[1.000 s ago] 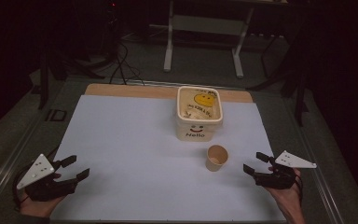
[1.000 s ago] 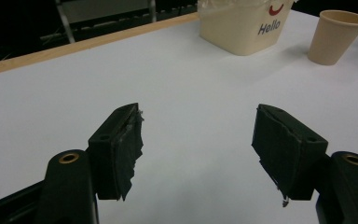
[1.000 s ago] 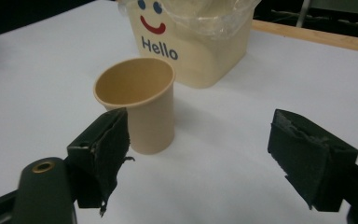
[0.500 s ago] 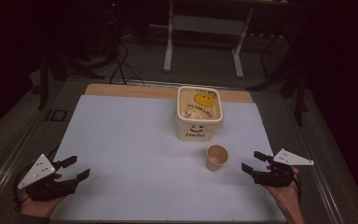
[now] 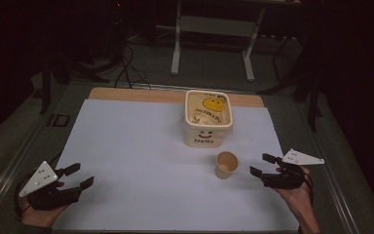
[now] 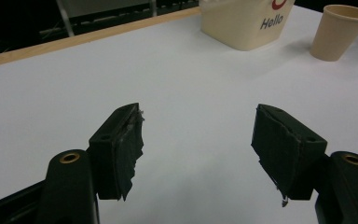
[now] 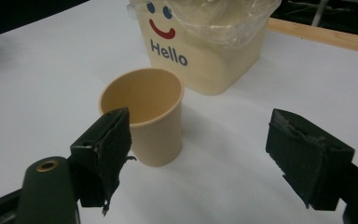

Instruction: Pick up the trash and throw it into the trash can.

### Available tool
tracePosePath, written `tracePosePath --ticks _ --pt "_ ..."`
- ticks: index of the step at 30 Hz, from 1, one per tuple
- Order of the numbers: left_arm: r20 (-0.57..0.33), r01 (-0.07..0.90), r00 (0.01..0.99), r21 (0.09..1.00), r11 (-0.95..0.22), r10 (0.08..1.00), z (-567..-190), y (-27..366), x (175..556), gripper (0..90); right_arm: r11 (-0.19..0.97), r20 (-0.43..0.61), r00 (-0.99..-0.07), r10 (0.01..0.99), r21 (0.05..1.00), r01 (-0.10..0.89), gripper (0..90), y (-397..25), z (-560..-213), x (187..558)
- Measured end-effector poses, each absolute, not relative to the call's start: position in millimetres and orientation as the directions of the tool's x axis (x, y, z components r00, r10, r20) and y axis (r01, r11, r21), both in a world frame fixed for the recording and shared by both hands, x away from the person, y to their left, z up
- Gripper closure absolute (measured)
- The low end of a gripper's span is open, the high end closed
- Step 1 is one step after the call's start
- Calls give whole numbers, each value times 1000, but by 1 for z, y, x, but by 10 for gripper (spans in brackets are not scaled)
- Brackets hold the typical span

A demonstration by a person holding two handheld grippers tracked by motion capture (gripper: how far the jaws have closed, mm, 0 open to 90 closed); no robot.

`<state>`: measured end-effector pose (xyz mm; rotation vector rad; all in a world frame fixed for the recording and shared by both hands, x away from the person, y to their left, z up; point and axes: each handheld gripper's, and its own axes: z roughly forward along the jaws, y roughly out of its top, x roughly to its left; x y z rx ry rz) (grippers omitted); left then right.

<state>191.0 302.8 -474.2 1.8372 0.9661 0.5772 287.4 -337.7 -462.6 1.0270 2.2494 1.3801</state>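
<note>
High view shows the paper cup [image 5: 226, 165] standing upright on the white table [image 5: 141, 146], a little right of centre and low in the frame. It is a plain tan cup, wider at the rim than at the base, with its mouth open upward and nothing printed on it. In the right gripper view the cup [image 7: 145, 114] stands left of centre, its rolled rim pale and its inside bare as far as can be seen; the left jaw overlaps its lower left side in the picture, though whether they touch cannot be told.

Just above the cup in the high view stands a cream tub [image 5: 208, 118] with a red smile, two blue eyes and the word "Hello" on its front, lined with clear plastic wrap that folds over its rim. The cup and the tub stand near each other but apart.

At lower right, the right tool [image 5: 263, 165] is held by a hand [image 5: 298, 195] just beside the cup, its jaws spread wide and pointing toward the cup with nothing between them. At lower left, well apart from the cup, the left tool [image 5: 79, 175] rests on the table, jaws likewise wide and empty.
</note>
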Motion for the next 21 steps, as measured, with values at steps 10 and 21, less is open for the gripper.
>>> tracePosePath --ticks 10,21 --pt "-22 373 574 897 -238 819 -475 303 191 332 324 72 -724 686 861 393 207 -327 -446 301" --pt "-20 374 575 895 -242 818 -475 303 191 333 380 44 -762 646 847 371 203 -311 -426 316"
